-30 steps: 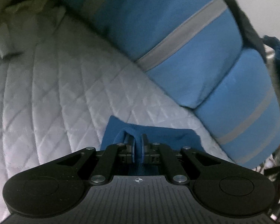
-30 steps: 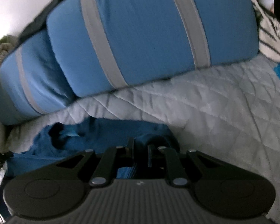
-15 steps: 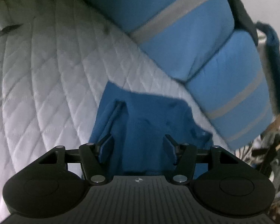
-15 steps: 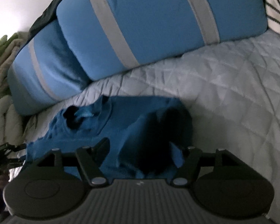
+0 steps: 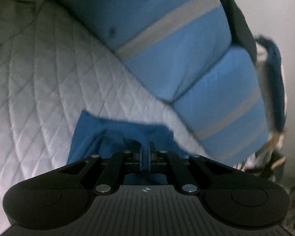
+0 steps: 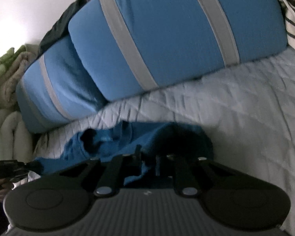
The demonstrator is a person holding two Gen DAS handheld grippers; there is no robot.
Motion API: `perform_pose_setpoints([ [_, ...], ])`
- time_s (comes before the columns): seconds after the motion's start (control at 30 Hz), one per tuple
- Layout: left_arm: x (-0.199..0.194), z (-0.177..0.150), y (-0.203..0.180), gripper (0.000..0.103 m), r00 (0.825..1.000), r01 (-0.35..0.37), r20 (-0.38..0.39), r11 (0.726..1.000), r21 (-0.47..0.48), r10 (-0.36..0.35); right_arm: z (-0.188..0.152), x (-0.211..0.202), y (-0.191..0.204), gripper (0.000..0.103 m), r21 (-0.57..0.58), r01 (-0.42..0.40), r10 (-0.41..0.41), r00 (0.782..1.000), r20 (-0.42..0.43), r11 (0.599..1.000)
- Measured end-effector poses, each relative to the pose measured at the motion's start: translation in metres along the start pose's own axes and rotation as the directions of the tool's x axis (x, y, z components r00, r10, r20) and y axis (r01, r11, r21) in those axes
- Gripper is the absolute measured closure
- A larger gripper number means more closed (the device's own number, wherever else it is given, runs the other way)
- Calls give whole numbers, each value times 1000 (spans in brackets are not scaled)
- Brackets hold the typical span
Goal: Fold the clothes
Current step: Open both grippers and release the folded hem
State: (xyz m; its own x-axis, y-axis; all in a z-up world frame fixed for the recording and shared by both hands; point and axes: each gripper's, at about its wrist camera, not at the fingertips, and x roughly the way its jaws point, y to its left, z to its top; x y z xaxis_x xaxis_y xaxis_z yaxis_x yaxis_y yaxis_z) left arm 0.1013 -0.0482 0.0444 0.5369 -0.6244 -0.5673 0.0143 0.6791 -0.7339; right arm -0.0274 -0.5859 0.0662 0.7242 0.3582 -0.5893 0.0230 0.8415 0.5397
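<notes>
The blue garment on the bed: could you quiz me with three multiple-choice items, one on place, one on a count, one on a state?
1. The blue garment lies on:
A. a white quilted cover
B. a wooden floor
C. a chair

2. Blue pillows with grey stripes behind it:
A. none
B. two
C. five

3. The left gripper is:
A. wide open
B. shut on blue fabric
C. out of view

Answers: A, the white quilted cover lies under it; B, one pillow overlaps another; B, cloth sits pinched between its closed fingers.
</notes>
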Motion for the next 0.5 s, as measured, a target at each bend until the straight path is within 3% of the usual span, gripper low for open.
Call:
perform_pose_setpoints([
  [0.5,54,22,39,96,996,24,84,960,-278,0,23,59,-17,95,112,50,-59,995,78,992],
])
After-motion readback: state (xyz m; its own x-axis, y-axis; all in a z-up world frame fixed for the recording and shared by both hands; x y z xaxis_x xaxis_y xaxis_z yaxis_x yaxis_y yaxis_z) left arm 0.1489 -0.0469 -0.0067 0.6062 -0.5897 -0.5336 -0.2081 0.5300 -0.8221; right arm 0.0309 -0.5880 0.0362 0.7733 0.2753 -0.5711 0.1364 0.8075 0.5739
